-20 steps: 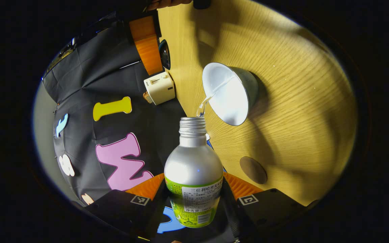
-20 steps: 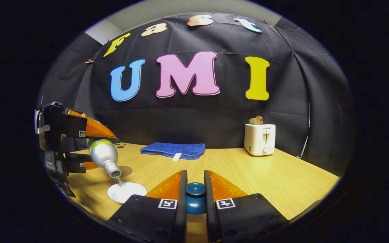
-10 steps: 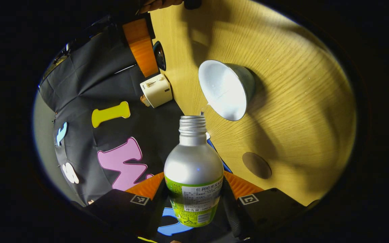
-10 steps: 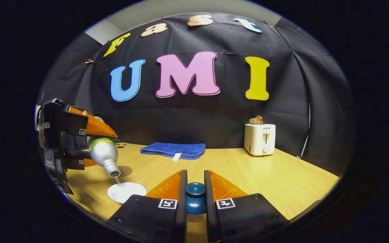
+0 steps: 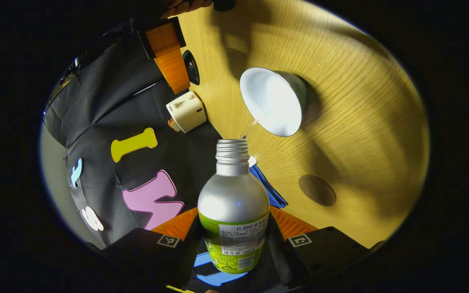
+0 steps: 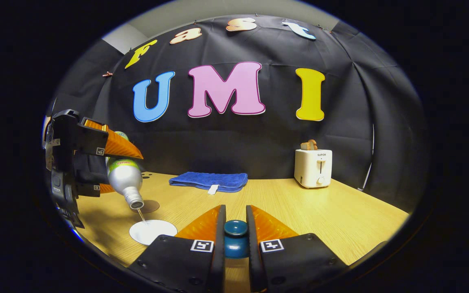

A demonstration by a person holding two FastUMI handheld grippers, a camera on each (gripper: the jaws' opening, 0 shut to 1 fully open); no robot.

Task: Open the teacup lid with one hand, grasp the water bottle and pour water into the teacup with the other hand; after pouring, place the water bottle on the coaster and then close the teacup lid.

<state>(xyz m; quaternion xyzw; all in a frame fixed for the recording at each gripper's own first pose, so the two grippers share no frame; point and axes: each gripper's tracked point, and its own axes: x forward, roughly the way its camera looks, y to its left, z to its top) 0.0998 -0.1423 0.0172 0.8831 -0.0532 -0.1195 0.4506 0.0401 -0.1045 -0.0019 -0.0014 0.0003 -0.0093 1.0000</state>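
Left gripper (image 5: 234,240) clamped the tilted water bottle (image 5: 233,203), its mouth above the open teacup (image 5: 273,101); coaster (image 5: 317,190) lay near the teacup. Right gripper (image 6: 235,240) clenched the lid (image 6: 235,238) beside the teacup, over bare counter (image 6: 320,211).

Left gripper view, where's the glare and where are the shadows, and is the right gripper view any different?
Left gripper view: glare whitens the teacup interior, broad shadows cross the table. Right gripper view: evener light, straight table edges bowed by the fisheye, soft shadow near the water bottle.
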